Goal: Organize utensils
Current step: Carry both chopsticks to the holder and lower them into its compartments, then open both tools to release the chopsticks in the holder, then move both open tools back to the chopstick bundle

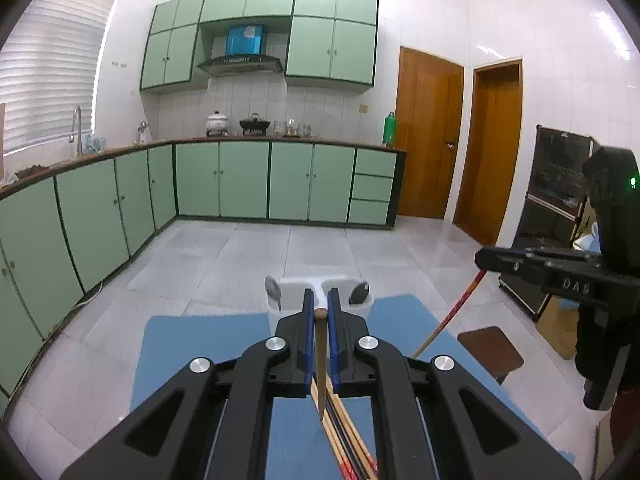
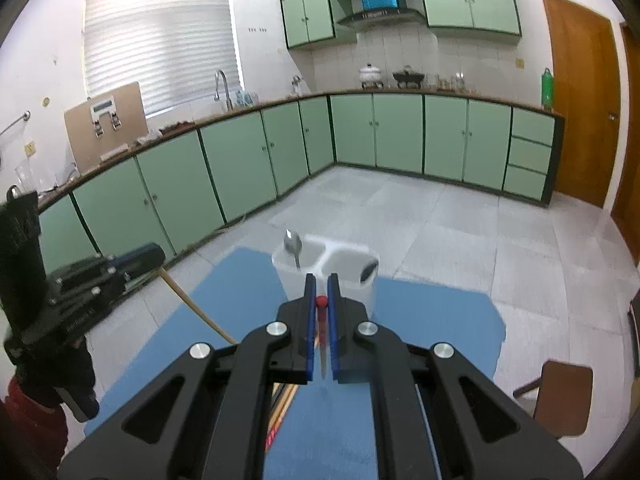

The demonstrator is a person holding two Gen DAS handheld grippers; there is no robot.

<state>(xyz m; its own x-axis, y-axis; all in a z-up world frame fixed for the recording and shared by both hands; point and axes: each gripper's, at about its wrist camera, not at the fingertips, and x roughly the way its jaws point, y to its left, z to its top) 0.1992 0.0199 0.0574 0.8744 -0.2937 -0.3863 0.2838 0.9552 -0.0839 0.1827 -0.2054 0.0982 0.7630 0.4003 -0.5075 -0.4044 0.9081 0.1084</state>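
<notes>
A white two-compartment utensil holder stands at the far edge of a blue mat. A metal spoon stands in its left compartment and a dark spoon in its right. My left gripper is shut on a wooden chopstick, held above the mat just short of the holder. My right gripper is shut on a red-tipped chopstick, also just short of the holder. Several more chopsticks lie on the mat below.
The mat lies on a table over a grey tiled floor. Green cabinets line the far walls. A brown stool stands to the right. A dark cabinet stands by the right wall.
</notes>
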